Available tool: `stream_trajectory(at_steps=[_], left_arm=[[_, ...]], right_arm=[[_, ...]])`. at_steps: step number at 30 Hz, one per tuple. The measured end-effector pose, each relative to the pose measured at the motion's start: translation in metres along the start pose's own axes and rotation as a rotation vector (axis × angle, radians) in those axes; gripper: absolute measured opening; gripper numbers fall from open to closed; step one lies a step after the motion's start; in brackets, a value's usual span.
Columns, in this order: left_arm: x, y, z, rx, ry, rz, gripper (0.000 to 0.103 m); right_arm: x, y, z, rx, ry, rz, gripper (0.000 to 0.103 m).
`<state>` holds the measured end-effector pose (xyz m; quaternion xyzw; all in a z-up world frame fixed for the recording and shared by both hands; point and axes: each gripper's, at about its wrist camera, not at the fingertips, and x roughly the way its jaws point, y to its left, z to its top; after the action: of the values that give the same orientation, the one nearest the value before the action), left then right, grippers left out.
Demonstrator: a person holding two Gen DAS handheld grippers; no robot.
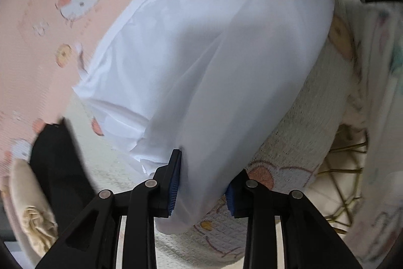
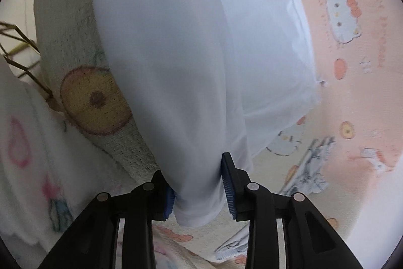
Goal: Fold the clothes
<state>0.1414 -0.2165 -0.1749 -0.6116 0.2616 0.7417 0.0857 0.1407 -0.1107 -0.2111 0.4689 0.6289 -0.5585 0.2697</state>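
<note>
Left wrist view shows the left gripper [image 1: 202,183] and right gripper [image 2: 197,189] each narrowly pinching an edge of the white garment [image 1: 201,54], lifted over the pink blanket [image 1: 37,54]; thin, limp, likely slippery, best held at corners.

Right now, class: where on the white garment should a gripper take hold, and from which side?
Judging by its pose, grip the white garment at its near hem corners, from above. There the cloth bunches into thin folds that fit between the fingers; the left gripper and right gripper straddle such folds.
</note>
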Motion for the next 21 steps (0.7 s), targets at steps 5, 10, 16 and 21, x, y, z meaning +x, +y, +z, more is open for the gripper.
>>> stream_trajectory(at_steps=[5, 10, 16, 21], left_arm=[[-0.004, 0.023, 0.007, -0.066, 0.017, -0.122, 0.029], [-0.006, 0.038, 0.014, -0.100, 0.023, -0.155, 0.029], [-0.015, 0.051, 0.026, -0.148, 0.014, -0.159, 0.029], [-0.018, 0.063, 0.030, -0.196, -0.004, -0.166, 0.029]], right_arm=[[-0.003, -0.028, -0.003, 0.042, -0.023, 0.136, 0.032], [-0.005, -0.058, -0.009, 0.126, -0.064, 0.251, 0.032], [-0.006, -0.082, -0.012, 0.178, -0.094, 0.275, 0.032], [-0.002, -0.104, -0.014, 0.254, -0.118, 0.302, 0.032]])
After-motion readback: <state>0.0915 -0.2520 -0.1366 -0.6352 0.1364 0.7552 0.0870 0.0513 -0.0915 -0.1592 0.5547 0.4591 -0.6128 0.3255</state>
